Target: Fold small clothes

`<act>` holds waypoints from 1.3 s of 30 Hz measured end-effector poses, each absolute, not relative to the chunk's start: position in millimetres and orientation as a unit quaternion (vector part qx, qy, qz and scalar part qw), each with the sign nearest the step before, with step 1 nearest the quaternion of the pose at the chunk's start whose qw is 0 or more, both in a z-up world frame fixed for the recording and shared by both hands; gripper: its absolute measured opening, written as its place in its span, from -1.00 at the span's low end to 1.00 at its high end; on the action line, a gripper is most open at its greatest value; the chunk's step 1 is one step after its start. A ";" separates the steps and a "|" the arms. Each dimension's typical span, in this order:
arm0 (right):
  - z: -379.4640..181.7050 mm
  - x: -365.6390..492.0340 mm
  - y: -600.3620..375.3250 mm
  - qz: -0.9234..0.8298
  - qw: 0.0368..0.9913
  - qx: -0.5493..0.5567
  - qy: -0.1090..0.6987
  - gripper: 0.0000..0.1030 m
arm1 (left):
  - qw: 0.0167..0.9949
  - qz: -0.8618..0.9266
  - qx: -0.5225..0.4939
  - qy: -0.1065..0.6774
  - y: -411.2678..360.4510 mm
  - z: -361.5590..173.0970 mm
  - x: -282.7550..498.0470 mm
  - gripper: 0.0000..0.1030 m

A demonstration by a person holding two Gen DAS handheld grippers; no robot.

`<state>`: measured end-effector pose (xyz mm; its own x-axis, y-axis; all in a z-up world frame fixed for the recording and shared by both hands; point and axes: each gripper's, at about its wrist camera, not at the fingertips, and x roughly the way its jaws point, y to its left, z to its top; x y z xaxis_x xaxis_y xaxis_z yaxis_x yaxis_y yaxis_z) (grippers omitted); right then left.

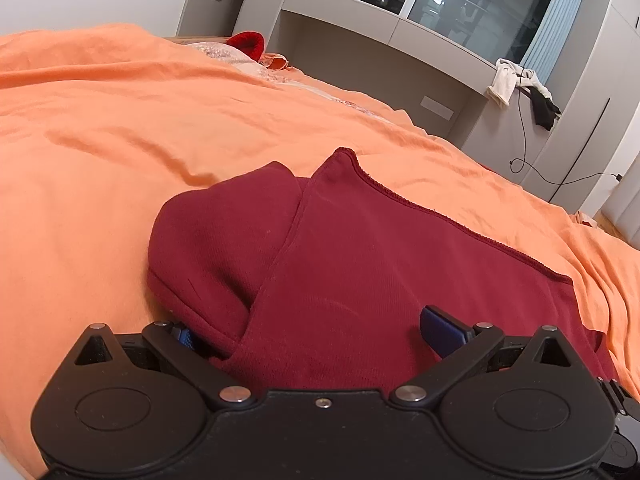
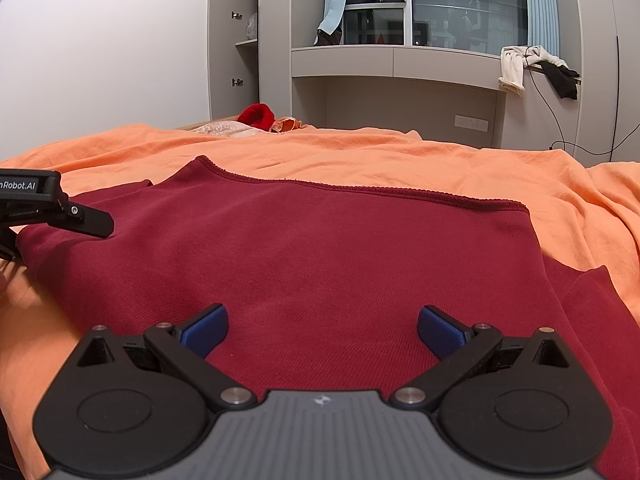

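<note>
A dark red garment lies on the orange bedspread, with a stitched hem along its far edge. In the left wrist view the garment has a fold bunched up at its left side. My left gripper is open, its jaws wide apart with red cloth lying between them; the cloth covers most of its left pad. It also shows at the left edge of the right wrist view, at the garment's left edge. My right gripper is open and empty, just above the near part of the garment.
The orange bedspread covers the whole bed. A bright red item and a pale pillow lie at the far end. Beyond stand grey cabinets, a window ledge with clothes draped on it, and a hanging cable.
</note>
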<state>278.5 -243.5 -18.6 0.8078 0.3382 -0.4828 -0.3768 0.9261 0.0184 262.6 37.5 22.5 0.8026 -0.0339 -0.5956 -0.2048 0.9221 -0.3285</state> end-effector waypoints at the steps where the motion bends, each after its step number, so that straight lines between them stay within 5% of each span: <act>1: -18.6 278.6 -243.9 0.188 0.950 -0.039 0.246 1.00 | 0.930 0.046 -0.192 0.311 37.5 22.5 262.6 0.99; 17: -19.1 278.6 -244.9 0.188 0.950 -0.039 0.246 1.00 | 0.944 -0.017 -0.176 0.278 25.0 21.2 194.6 0.99; 39: -17.1 276.8 -246.2 0.188 0.950 -0.039 0.245 1.00 | 0.929 0.000 -0.238 0.282 30.6 12.0 252.4 0.99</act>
